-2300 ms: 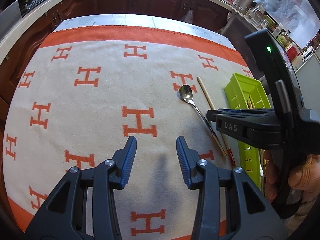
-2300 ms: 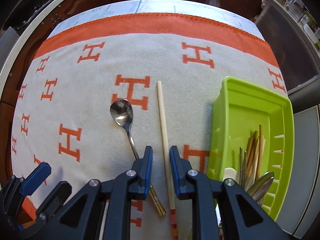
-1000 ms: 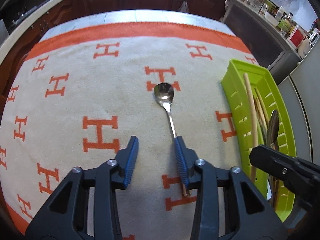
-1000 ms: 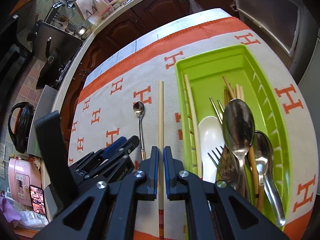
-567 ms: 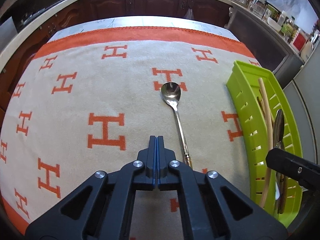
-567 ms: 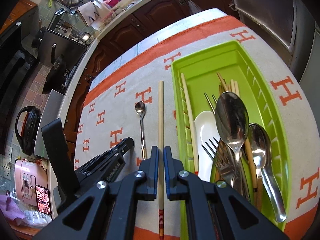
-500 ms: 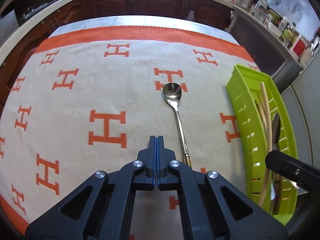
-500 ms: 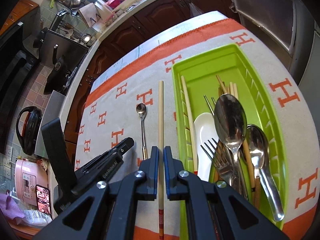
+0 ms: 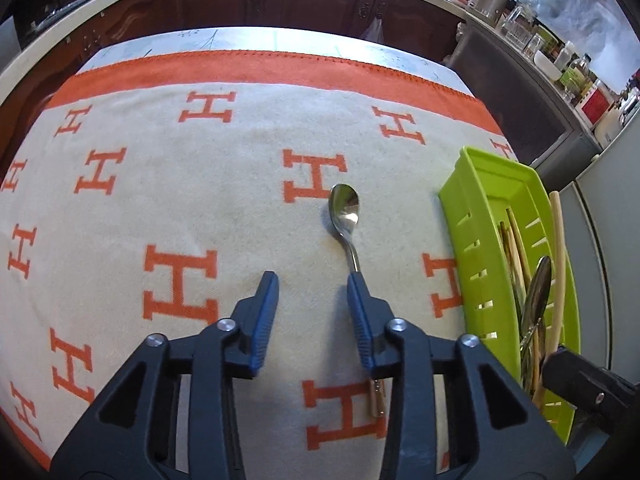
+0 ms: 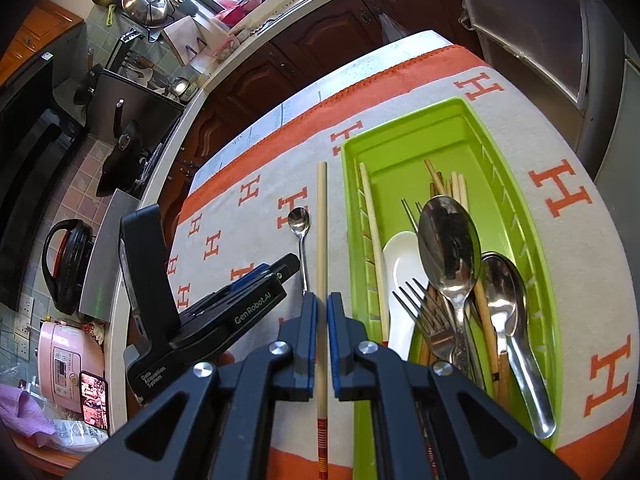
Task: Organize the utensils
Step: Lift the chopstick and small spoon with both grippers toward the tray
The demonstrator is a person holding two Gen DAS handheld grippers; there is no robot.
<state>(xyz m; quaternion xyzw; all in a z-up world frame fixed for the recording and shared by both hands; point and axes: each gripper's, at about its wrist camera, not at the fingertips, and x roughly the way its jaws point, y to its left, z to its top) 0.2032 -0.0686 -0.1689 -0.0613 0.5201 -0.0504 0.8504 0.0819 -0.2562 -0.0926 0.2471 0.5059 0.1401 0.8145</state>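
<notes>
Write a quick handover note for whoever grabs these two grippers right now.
Right gripper: shut on a chopstick, held above the cloth beside the green tray.
Left gripper: jaws just opened, nothing between them, right finger over the small spoon handle.
Done: tray already holds spoons, forks, chopsticks.
Left: drop the chopstick in, then the small spoon.

spoon [image 9: 345, 216] lies on cloth [image 9: 160, 184], left of tray [image 9: 476, 240].
</notes>
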